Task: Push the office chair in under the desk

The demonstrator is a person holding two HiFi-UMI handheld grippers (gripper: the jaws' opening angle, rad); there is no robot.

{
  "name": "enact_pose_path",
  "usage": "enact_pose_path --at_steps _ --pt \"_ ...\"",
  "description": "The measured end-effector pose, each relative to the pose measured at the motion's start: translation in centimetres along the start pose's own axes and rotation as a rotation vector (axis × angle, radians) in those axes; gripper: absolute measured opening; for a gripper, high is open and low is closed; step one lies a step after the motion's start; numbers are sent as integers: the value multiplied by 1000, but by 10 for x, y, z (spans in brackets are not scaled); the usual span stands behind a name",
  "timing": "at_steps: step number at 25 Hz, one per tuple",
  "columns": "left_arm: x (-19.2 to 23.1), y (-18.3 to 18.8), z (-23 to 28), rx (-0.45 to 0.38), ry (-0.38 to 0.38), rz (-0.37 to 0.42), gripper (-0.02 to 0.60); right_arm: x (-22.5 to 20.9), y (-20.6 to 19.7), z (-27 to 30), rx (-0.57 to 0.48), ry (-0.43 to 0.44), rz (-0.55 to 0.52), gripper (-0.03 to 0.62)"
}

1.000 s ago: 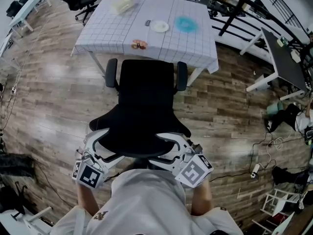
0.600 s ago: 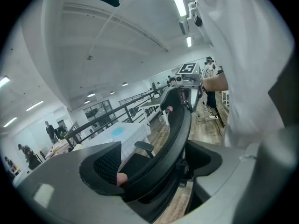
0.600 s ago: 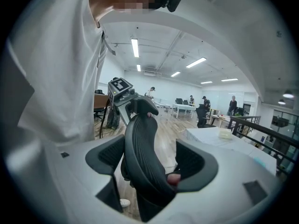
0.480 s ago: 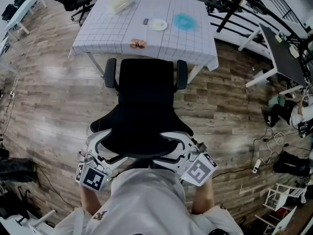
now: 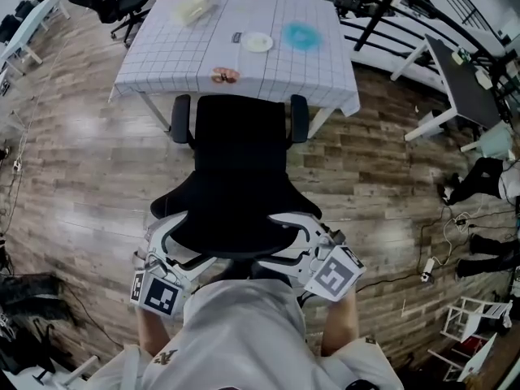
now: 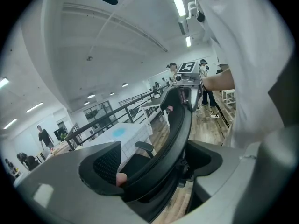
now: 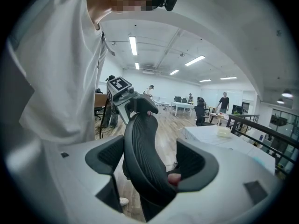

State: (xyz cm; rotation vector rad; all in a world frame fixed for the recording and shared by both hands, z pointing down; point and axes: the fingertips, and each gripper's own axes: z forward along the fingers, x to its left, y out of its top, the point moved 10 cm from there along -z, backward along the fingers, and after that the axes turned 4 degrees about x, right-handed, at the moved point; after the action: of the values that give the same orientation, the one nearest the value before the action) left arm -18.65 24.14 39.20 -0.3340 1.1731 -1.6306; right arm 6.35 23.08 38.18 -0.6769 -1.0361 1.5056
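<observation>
Both forearms reach forward from the torso, side by side. The left tongs (image 5: pixel 180 246) straddle the left end of the top rim of the chair backrest (image 5: pixel 236 210), with the jaws pressed against it. The right tongs (image 5: pixel 286 246) clamp the right end of the rim the same way. Both marker cubes face up.

No word, number or brand can be read anywhere; the left cube (image 5: pixel 156 292) and the right cube (image 5: pixel 335 273) bear only black-and-white square patterns, no letters; a small dark mark on the shirt (image 5: pixel 166 357), just below the left cube, is too blurred to read.
</observation>
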Motion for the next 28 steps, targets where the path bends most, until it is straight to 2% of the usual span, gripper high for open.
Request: enact_pose_path --at_steps 13,28 --pt "35 1 27 -11 1 -9 434 -45 -4 6 1 11 6 359" --pt "58 4 42 -9 -2 -17 434 -72 -5 9 -18 7 -9 359"
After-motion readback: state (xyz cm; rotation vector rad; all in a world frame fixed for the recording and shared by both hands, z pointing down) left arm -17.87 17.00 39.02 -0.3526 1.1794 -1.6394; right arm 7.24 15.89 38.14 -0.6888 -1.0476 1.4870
